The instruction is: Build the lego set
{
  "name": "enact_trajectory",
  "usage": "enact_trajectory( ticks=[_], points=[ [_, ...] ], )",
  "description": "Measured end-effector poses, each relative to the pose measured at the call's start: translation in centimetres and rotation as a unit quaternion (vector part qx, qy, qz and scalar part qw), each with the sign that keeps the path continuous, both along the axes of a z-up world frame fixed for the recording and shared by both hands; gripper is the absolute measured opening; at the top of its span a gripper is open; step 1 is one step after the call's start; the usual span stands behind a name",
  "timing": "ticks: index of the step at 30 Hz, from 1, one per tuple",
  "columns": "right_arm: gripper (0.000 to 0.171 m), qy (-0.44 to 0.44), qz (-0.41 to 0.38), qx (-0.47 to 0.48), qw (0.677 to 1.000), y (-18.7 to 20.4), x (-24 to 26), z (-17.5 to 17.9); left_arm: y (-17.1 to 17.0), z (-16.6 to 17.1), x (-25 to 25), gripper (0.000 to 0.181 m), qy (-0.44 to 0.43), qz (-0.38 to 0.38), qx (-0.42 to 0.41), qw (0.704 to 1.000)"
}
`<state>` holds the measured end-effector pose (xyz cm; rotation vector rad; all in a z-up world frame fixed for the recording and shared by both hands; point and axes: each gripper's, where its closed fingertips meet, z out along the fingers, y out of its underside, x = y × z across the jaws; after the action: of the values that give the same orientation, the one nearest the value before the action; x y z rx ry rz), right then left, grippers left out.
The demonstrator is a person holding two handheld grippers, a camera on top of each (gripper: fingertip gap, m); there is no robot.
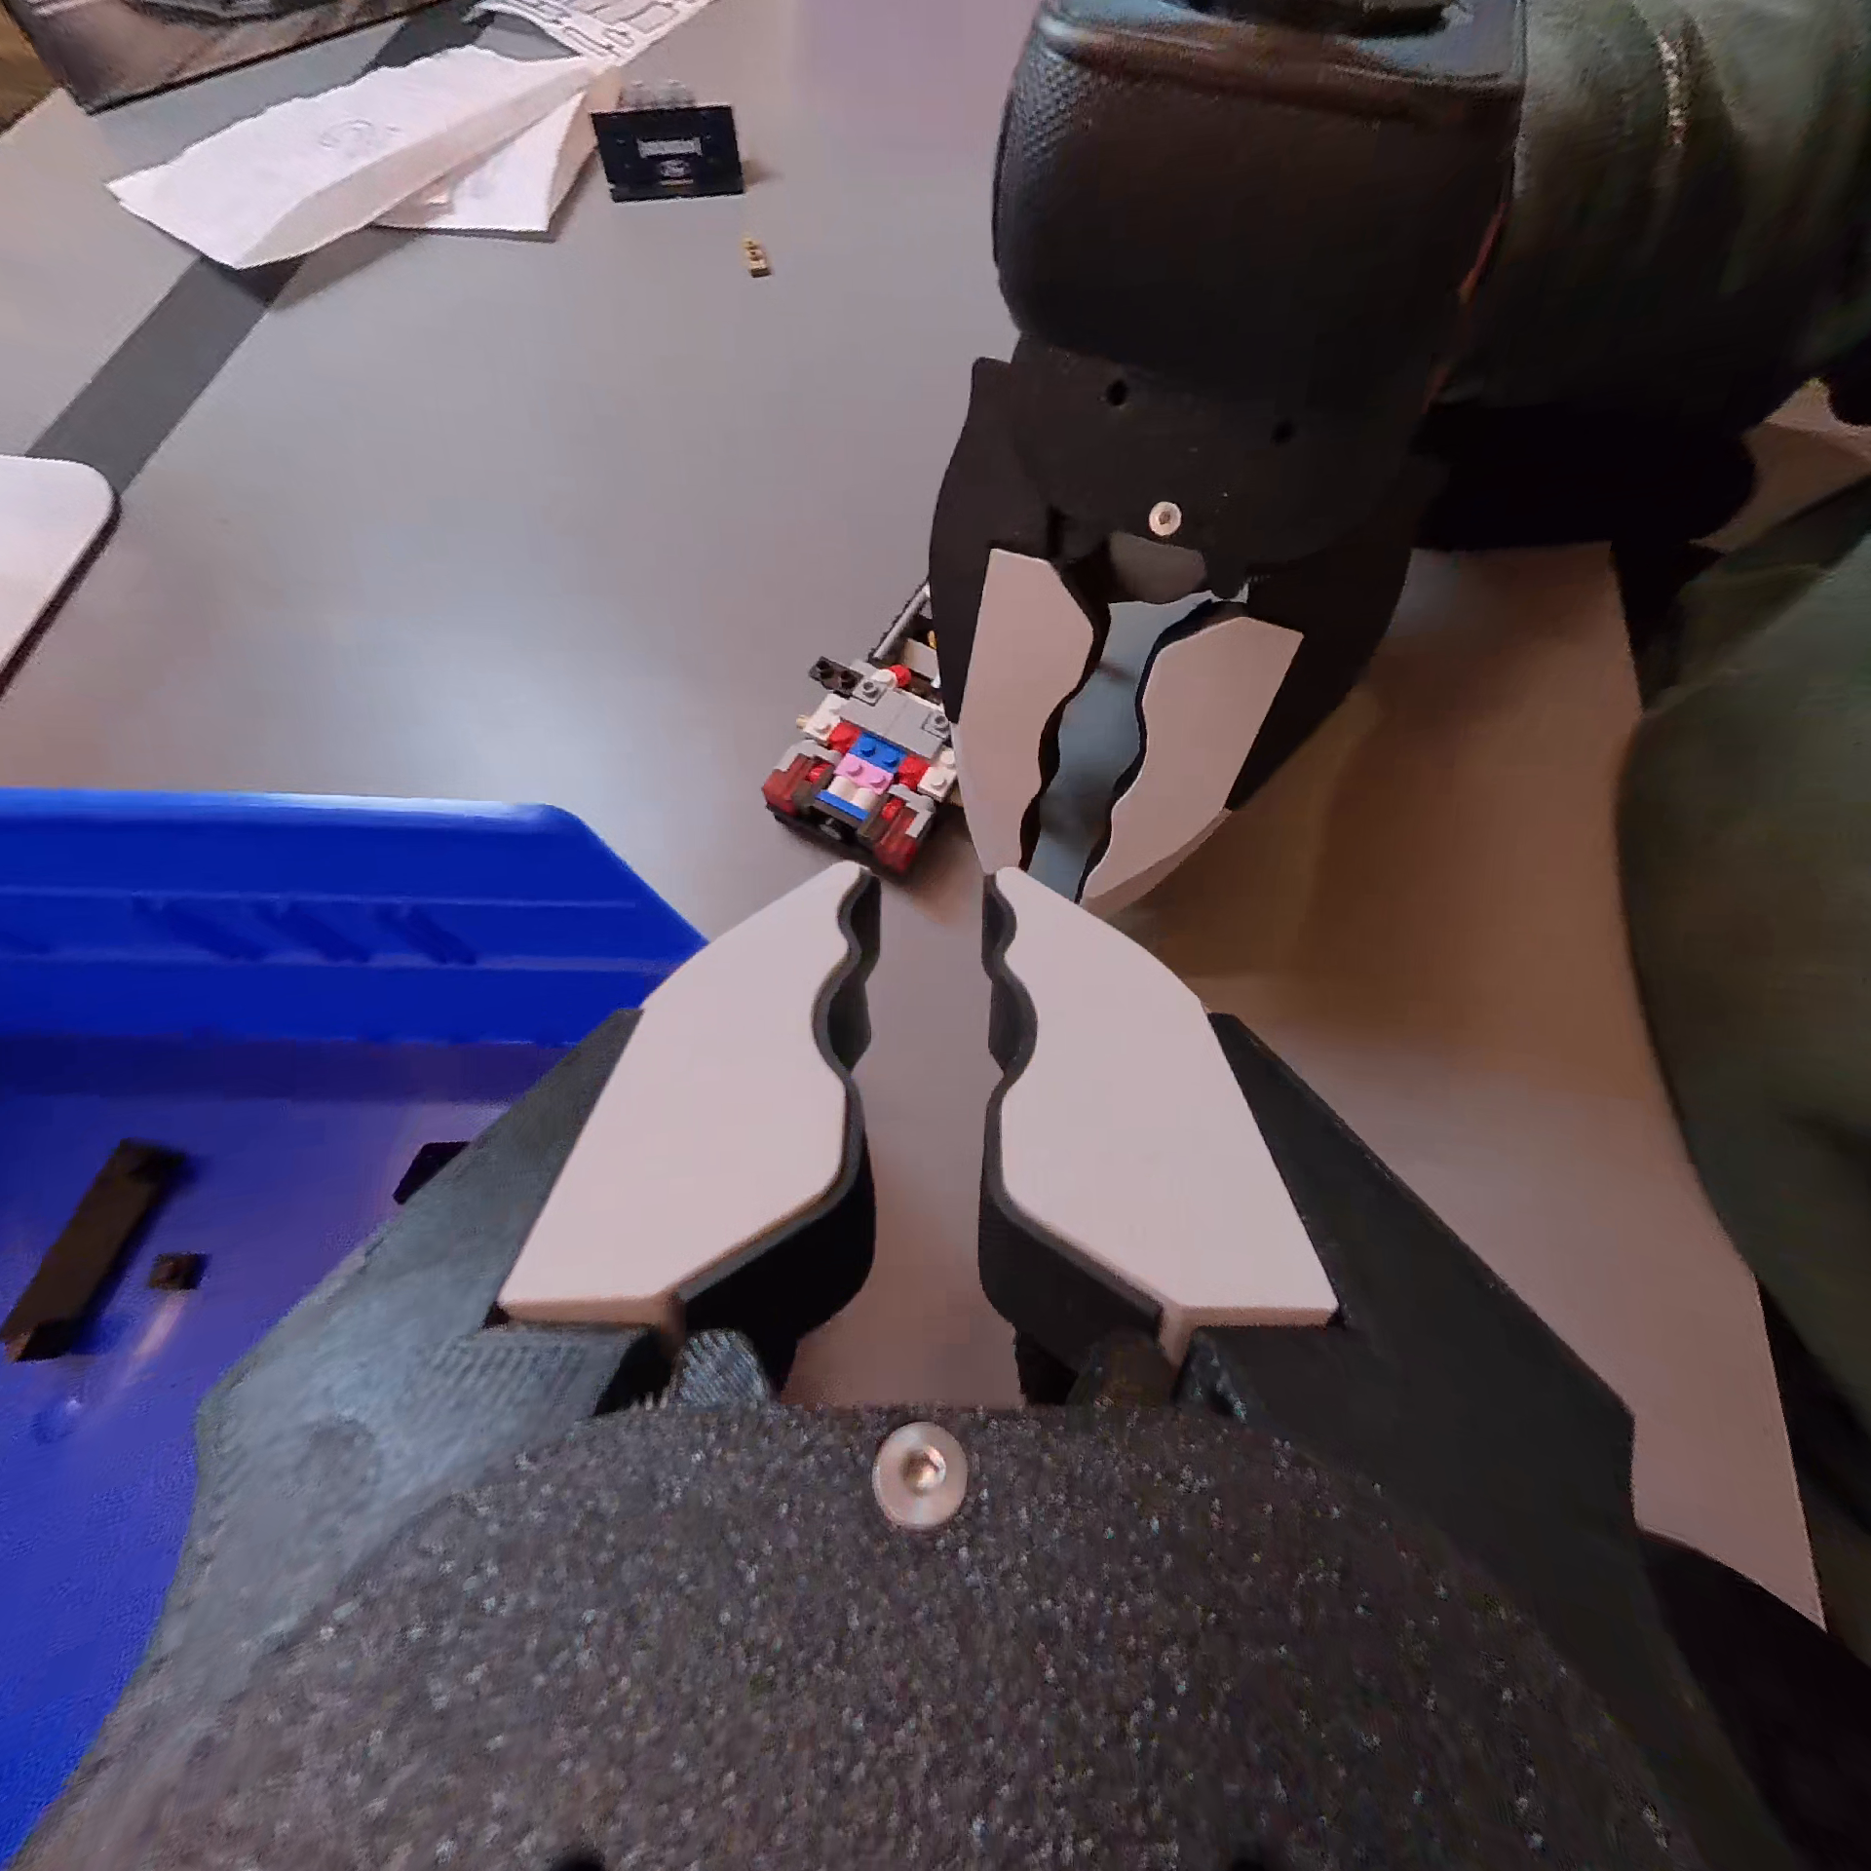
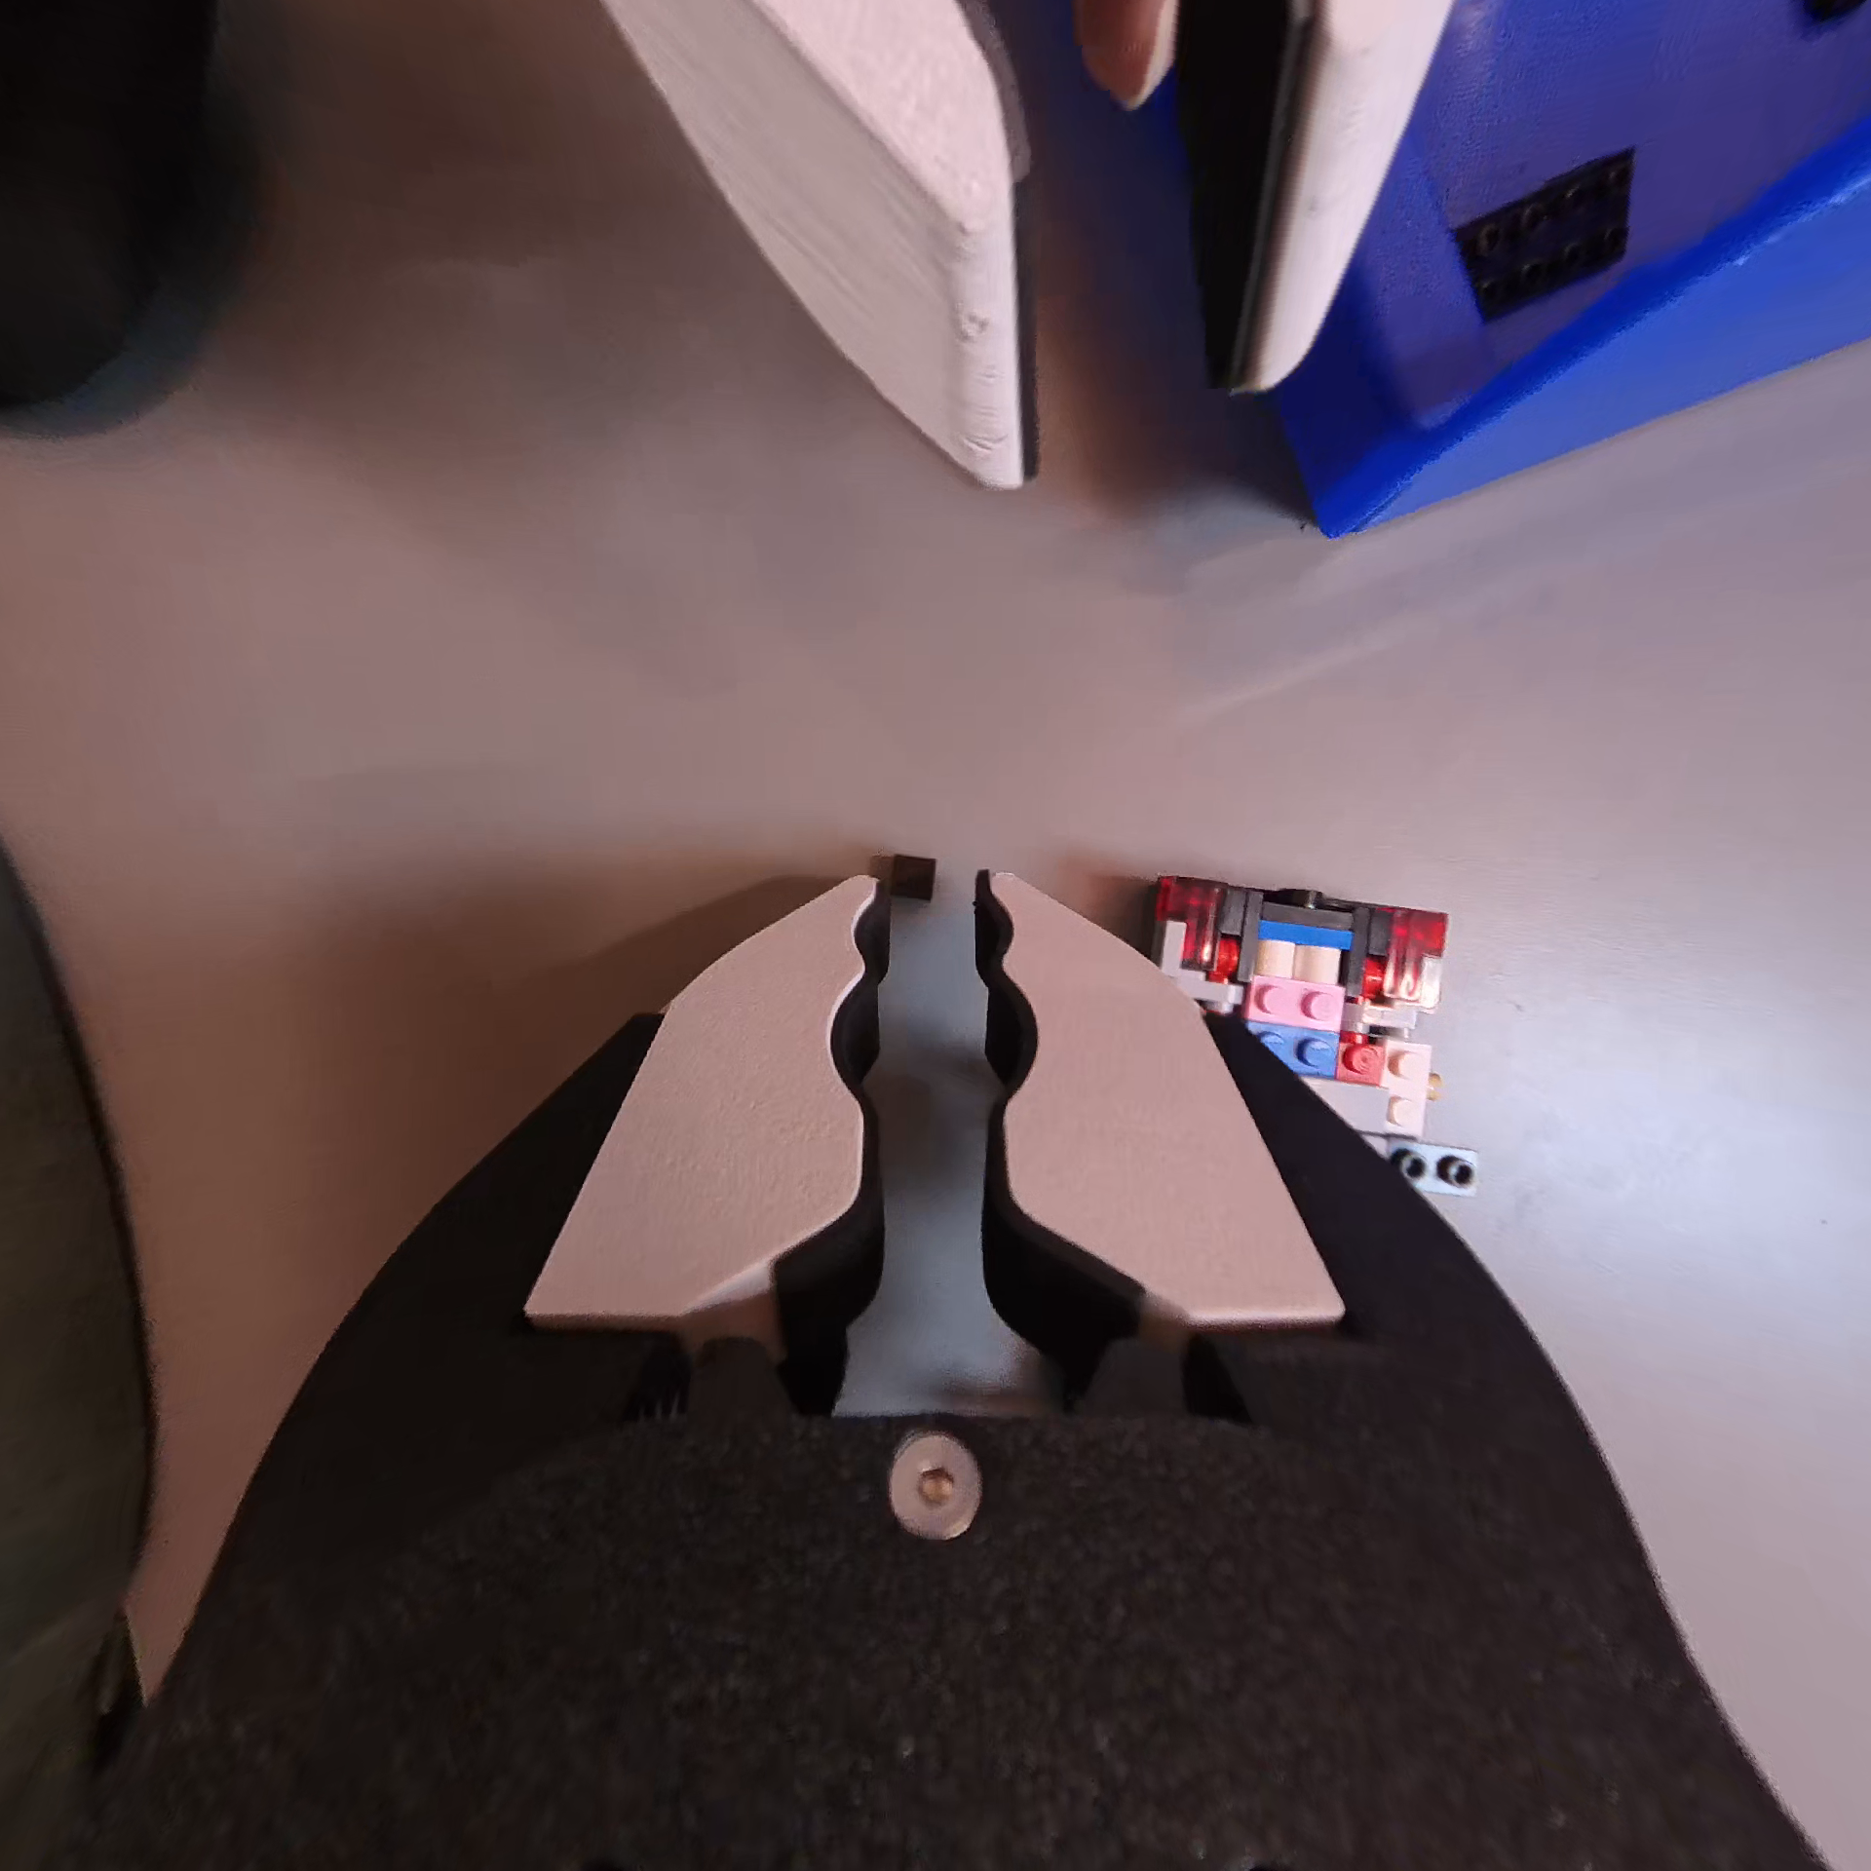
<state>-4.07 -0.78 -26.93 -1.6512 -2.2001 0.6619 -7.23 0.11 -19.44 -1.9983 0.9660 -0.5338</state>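
Tools: left tool (image 1: 926, 891) parted, nothing held, hovering low beside blue bin (image 1: 304, 911) | right tool (image 2: 931, 891) parted, nothing gripped, tiny dark brick (image 2: 911, 874) at tips | brick model (image 2: 1306, 997) on desk (image 2: 607, 658) beside right tool; likely light, fragile, best gripped across sides | farther: papers (image 1: 354, 162).

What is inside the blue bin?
In the blue bin, a long black piece and a small dark piece lie on the floor. The left gripper covers the rest.
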Motion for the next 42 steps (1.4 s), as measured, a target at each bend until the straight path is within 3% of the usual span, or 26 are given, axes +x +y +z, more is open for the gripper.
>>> enact_trajectory(
  ticks=[6, 10, 15, 21, 25, 29, 37, 42],
  points=[
    [0.008, 0.000, 0.008, 0.013, 1.000, -0.4, -0.2, -0.6, -0.6, -1.3, 0.1, 0.001, 0.031, -0.030, -0.010, 0.999],
    [0.008, 0.025, 0.024, 0.013, 0.999, -0.3, -0.3, 0.2, -0.8, -1.9, 0.5, 0.001, 0.023, -0.041, -0.024, 0.999],
    [0.008, 0.201, 0.052, -0.069, 0.976, 0.8, -0.4, 6.8, -0.3, 0.0, 2.1, 0.026, -0.048, -0.050, 0.013, 0.997],
    [0.008, 0.359, 0.089, -0.127, 0.920, 0.9, 0.6, 12.5, 0.0, 3.3, 4.2, 0.020, -0.124, -0.052, 0.061, 0.989],
    [0.008, 0.373, 0.106, -0.111, 0.915, 0.4, 0.8, 12.8, -0.3, 4.9, 4.9, 0.017, -0.177, -0.061, 0.062, 0.980],
    [0.008, 0.383, 0.109, -0.118, 0.910, 0.2, 1.0, 13.2, -0.4, 5.0, 5.1, 0.014, -0.170, -0.061, 0.072, 0.981],
    [0.008, 0.350, 0.112, -0.140, 0.920, 0.0, 1.3, 12.5, -0.5, 4.1, 5.4, 0.008, -0.118, -0.059, 0.080, 0.988],
    [0.008, 0.322, 0.043, -0.172, 0.930, 2.1, 0.9, 12.7, 1.9, 4.0, 4.7, 0.008, -0.002, 0.036, 0.166, 0.985]
  ],
)
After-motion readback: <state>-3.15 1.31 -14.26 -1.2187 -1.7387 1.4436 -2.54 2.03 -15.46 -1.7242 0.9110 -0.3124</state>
